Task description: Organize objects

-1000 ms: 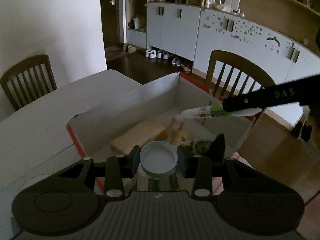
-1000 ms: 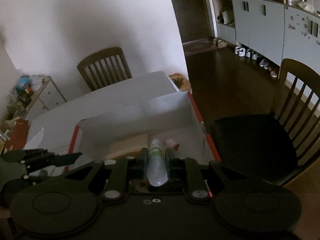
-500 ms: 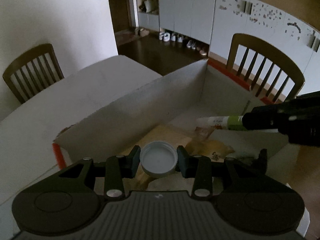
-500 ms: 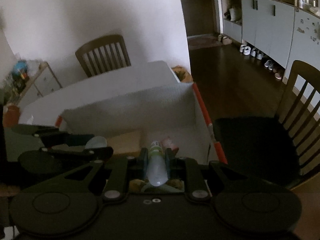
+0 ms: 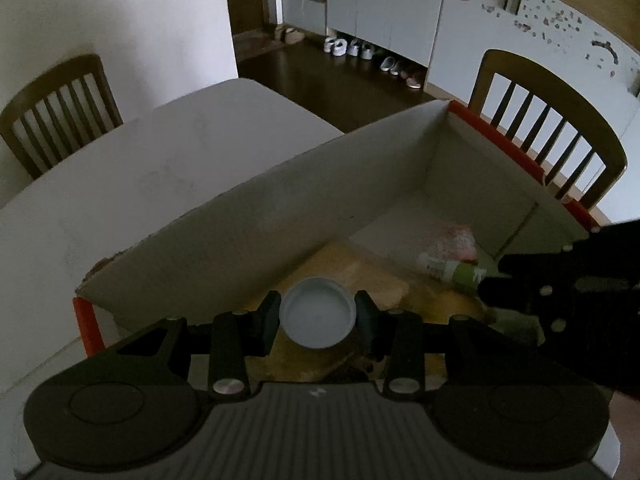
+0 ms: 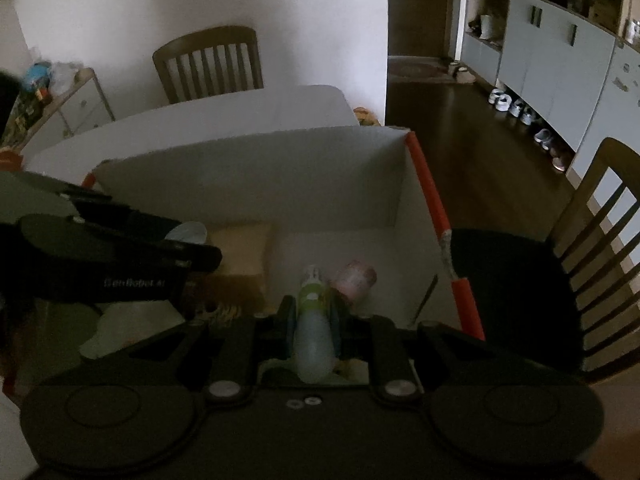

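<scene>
A white cardboard box [image 5: 280,200] with red-orange edges stands on the white table; it also shows in the right wrist view [image 6: 248,176]. My left gripper [image 5: 317,317] is shut on a white round lid [image 5: 317,316], held over the box's near end above a tan block [image 5: 360,280]. My right gripper [image 6: 314,322] is shut on a white and green tube [image 6: 313,320], held inside the box; the tube also shows in the left wrist view [image 5: 448,271]. A pink container [image 6: 354,278] lies on the box floor just beyond the tube.
Wooden chairs stand at the table's far side [image 5: 60,112] and right side [image 5: 548,128]. A black seat cushion [image 6: 512,288] is right of the box. Crumpled wrappers [image 6: 112,332] lie in the box's near end. Cabinets and shoes [image 5: 360,48] line the far wall.
Both grippers have moved forward and down into the box. The right gripper with the tube has dropped closer to the box floor beside the pink container.
</scene>
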`<action>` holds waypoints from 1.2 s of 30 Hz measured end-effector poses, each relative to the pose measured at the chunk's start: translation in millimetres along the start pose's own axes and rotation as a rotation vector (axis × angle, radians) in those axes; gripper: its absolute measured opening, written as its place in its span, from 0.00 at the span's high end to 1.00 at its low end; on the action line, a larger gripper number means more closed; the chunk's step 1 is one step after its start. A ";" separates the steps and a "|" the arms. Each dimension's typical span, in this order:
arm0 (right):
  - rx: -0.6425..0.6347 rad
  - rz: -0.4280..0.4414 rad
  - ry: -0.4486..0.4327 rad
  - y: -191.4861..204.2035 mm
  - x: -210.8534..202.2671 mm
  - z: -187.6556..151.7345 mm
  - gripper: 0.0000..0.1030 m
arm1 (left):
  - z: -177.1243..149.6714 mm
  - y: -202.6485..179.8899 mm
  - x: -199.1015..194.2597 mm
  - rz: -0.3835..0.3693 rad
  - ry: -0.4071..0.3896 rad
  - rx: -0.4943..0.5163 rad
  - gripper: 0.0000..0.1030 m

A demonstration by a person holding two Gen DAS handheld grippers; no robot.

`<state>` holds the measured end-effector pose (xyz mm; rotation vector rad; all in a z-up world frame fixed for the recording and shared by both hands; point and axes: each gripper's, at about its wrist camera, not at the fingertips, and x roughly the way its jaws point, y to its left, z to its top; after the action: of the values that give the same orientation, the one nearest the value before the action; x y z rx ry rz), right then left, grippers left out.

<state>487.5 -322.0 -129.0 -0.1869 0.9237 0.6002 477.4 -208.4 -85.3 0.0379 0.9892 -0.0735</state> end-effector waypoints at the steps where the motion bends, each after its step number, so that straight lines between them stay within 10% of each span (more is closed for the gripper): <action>1: -0.003 -0.001 0.001 0.4 -0.2 -0.1 0.83 | 0.9 1.2 1.1 -0.007 0.007 -0.011 0.61; 9: 0.003 0.018 0.016 -6.6 -5.4 2.8 0.75 | -2.2 9.4 0.7 -0.026 0.002 -0.061 0.38; 18: 0.022 0.037 0.001 -14.2 -18.8 -0.8 0.52 | -12.6 7.9 -16.5 -0.047 -0.034 -0.075 0.37; 36: -0.037 0.123 -0.099 4.3 -80.2 -9.8 0.38 | -44.7 4.4 -99.8 -0.087 -0.188 -0.120 0.37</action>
<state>441.9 -354.8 -70.8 -0.1327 0.8323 0.7343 385.9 -196.7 -26.4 -0.1198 0.8055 -0.0954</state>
